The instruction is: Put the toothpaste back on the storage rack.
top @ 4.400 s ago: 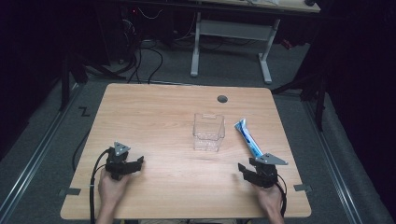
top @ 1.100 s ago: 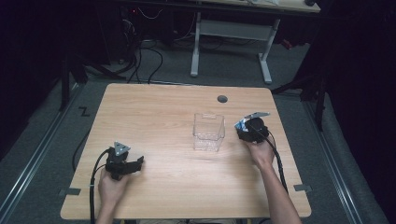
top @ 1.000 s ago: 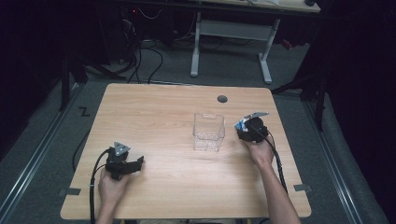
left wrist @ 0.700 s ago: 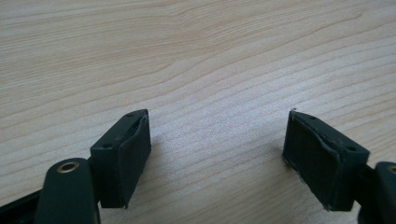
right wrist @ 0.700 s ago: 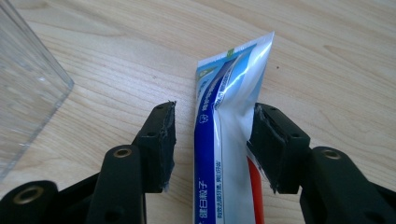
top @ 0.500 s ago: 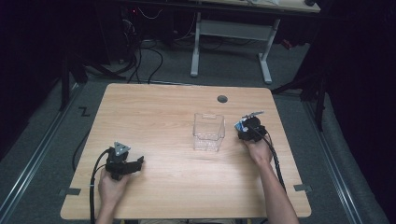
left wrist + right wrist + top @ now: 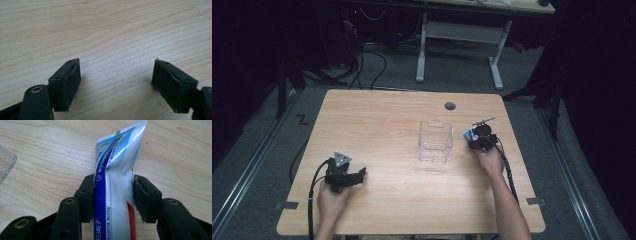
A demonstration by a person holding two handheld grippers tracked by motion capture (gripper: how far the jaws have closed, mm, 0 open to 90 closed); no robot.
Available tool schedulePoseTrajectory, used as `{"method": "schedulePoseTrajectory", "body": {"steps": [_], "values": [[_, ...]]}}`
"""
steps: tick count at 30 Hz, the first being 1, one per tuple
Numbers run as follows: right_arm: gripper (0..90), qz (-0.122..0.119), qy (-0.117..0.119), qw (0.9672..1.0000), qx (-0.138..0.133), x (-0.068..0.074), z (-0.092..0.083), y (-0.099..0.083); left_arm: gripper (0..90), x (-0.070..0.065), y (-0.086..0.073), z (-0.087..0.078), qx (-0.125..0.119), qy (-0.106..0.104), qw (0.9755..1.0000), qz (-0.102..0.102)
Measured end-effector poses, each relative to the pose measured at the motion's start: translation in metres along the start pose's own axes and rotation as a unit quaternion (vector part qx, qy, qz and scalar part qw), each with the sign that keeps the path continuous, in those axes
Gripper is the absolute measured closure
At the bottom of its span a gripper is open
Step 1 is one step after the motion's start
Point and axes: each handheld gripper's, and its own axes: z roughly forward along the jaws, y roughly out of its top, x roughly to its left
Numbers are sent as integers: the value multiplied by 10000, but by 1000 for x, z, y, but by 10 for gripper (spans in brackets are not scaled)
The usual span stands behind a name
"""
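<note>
- Blue-and-white soft plastic toothpaste tube [image 7: 113,177]: light, slick, squashy; lies near the wooden table's [image 7: 377,120] right edge, beside the clear plastic box [image 7: 435,141].
- Your right gripper [image 7: 113,200]: jaws just closing, pads flanking the tube's flat, crimped half. Grip there, gently.
- Your left gripper [image 7: 116,85]: wide, empty.

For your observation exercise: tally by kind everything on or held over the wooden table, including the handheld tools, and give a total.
Toothpaste tube: 1, between the jaws of the right tongs
Clear plastic box: 1
Handheld tongs: 2, the right one and the left tongs, which are open over bare table
Total: 4
</note>
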Motion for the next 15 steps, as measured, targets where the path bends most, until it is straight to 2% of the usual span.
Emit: {"method": "schedulePoseTrajectory", "body": {"steps": [6, 9, 11, 14, 15], "values": [[570, 9, 48, 9999, 97, -2, 0, 2, 233, 0, 0, 0, 0, 0, 10000, 0], [620, 97, 73, 9999, 111, -4, 0, 2, 233, 0, 0, 0, 0, 0, 10000, 0], [683, 90, -37, 9998, 154, -7, 0, 1, 233, 0, 0, 0, -2, 0, 10000, -3], [702, 306, 133, 9993, 156, -12, 0, 1, 233, 0, 0, 0, -2, 1, 10000, -3], [709, 258, 119, 9995, 152, -12, -1, 1, 233, 0, 0, 0, -2, 0, 10000, -1]]}}
